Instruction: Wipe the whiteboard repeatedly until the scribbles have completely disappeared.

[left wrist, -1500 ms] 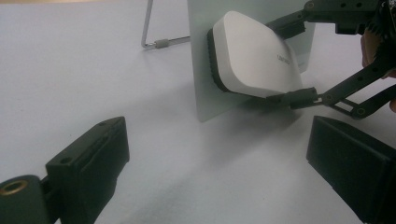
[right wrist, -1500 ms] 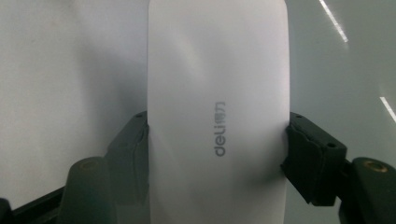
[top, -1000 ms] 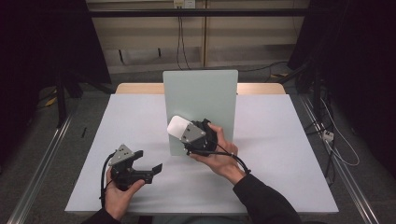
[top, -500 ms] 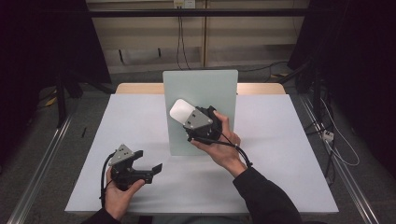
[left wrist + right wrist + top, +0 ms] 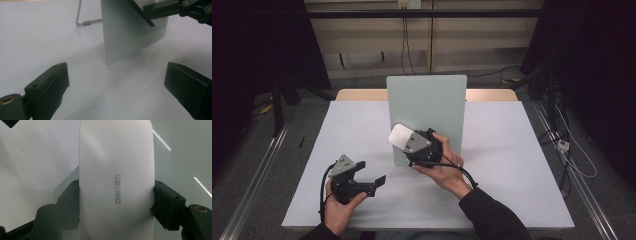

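A pale green board [image 5: 427, 102] stands upright at the middle of the white table [image 5: 512, 150]. My right gripper [image 5: 408, 141] is shut on a white eraser [image 5: 401, 136] and holds it against the board's lower left part. In the right gripper view the eraser [image 5: 116, 170], marked "deli", sits clamped between the two black pads [image 5: 167, 205] with the board [image 5: 180, 145] behind it. My left gripper [image 5: 372, 171] rests low at the front left, open and holding nothing. Its view shows the wide-apart jaws of that left gripper [image 5: 117, 82], with the board [image 5: 125, 32] ahead.
A wire stand foot [image 5: 85, 23] props the board from behind. The table ends in a wooden strip [image 5: 362, 94] at the back. Metal rails [image 5: 257, 180] run along the floor on both sides, and cables [image 5: 562, 145] lie at the right.
The right gripper carried the eraser up the board half a second ago and has now come back down and to the left. The left gripper has stayed put.
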